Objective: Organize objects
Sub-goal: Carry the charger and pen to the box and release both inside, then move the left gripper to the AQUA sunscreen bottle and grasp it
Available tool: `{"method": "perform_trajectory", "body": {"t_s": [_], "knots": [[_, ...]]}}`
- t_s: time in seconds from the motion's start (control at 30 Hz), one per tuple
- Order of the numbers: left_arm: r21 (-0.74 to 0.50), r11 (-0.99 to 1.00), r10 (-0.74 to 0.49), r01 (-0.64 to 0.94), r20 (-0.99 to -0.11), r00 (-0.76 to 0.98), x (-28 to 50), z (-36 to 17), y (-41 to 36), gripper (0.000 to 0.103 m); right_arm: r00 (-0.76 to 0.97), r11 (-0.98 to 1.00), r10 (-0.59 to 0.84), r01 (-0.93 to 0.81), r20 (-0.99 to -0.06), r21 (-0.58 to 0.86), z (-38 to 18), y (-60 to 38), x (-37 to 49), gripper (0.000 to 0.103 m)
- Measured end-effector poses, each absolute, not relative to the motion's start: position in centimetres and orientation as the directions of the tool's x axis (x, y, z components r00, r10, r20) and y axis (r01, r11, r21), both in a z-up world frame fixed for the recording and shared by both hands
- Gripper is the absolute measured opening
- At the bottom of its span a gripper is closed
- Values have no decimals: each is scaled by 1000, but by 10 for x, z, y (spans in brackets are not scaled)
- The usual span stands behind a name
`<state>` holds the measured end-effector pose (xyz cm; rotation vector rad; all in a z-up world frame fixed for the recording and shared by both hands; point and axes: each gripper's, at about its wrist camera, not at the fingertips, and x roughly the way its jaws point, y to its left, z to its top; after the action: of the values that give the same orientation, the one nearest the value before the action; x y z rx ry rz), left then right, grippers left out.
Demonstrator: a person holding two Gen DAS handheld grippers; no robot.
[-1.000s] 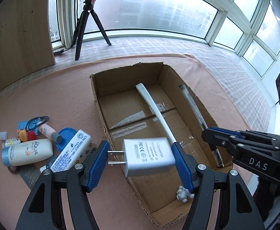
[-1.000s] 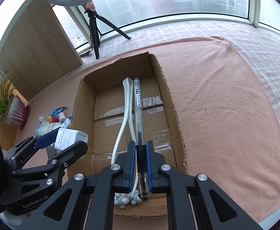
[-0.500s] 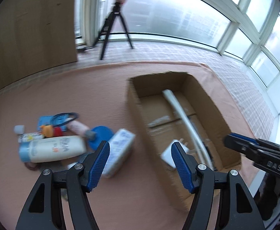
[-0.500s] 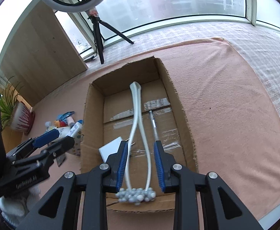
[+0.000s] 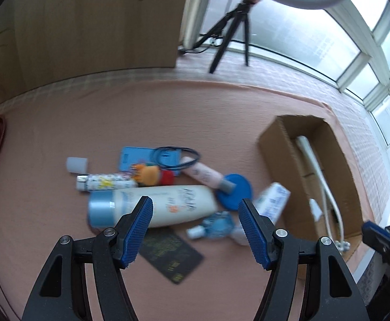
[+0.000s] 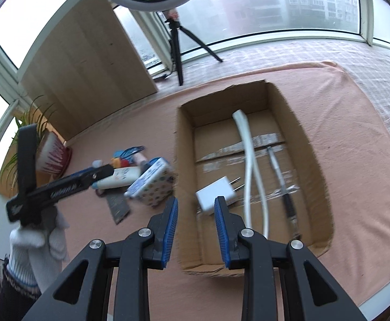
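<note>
Pink cloth (image 6: 355,160) under cardboard box (image 6: 312,144); charger (image 6: 216,194), pen (image 6: 280,176) inside. Clutter pile with lotion bottle (image 5: 168,206) left of box. Left gripper (image 5: 196,230) spread empty above pile; right gripper (image 6: 196,230) parted, empty.

My left tongs (image 5: 196,228) stand wide apart with nothing between their blue pads, tipped steeply down. A white-gloved hand (image 6: 41,234) carries them at the left, its cuff striped blue. My right tongs (image 6: 196,230) are parted narrowly and empty too, angled down, sitting to the right of the left pair.
</note>
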<state>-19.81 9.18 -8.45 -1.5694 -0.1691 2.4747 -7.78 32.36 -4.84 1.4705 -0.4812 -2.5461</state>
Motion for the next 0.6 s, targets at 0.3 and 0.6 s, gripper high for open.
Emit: {"method": "perform_trajectory", "body": {"t_s": [0.3, 0.6], "knots": [[-202, -977, 214, -73, -908, -359, -229, -106, 48, 69, -490, -933, -290, -47, -822, 357, -51, 305, -64, 26], [-230, -972, 232, -45, -928, -292, -248, -129, 29, 62, -494, -930, -276, -78, -824, 359, -50, 296, -52, 26]]}}
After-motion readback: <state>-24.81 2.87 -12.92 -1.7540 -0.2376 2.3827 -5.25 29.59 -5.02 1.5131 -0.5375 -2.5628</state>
